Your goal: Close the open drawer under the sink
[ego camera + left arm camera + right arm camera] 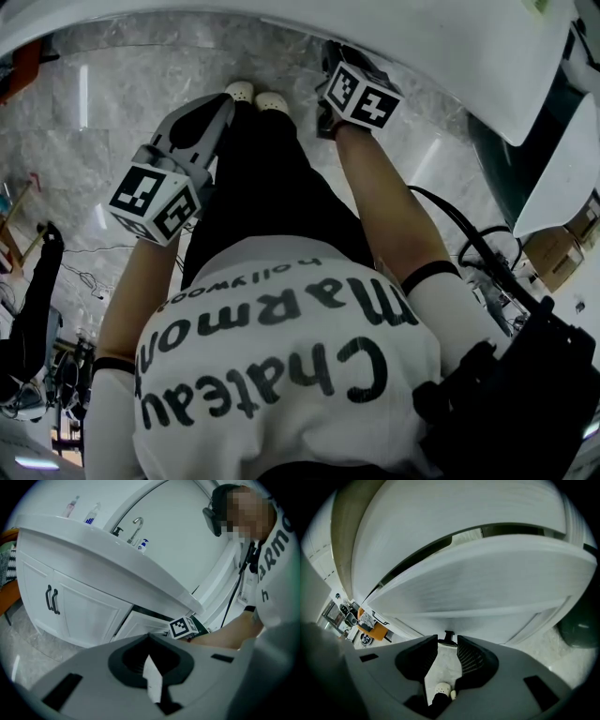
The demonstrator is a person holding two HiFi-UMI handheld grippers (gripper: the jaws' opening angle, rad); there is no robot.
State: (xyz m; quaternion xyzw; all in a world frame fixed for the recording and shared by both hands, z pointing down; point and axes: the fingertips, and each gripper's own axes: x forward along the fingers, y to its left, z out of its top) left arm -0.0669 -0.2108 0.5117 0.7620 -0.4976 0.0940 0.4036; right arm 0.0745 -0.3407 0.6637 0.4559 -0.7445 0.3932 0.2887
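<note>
Visibly, shirt (281,375) reads "Chateau Marmon", "hollywood"; right tongs (447,641) face drawer (487,583).

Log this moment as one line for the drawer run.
step: closing drawer, not done | drawer: open | right gripper: jaws apart, empty, handle just ahead | left gripper: jaws together, empty

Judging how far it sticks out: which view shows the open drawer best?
The left gripper view: the drawer shows from the side, standing out of the vanity with a dark gap behind its front. The right gripper view shows only its white front, close up. The head view hides it under the counter.
</note>
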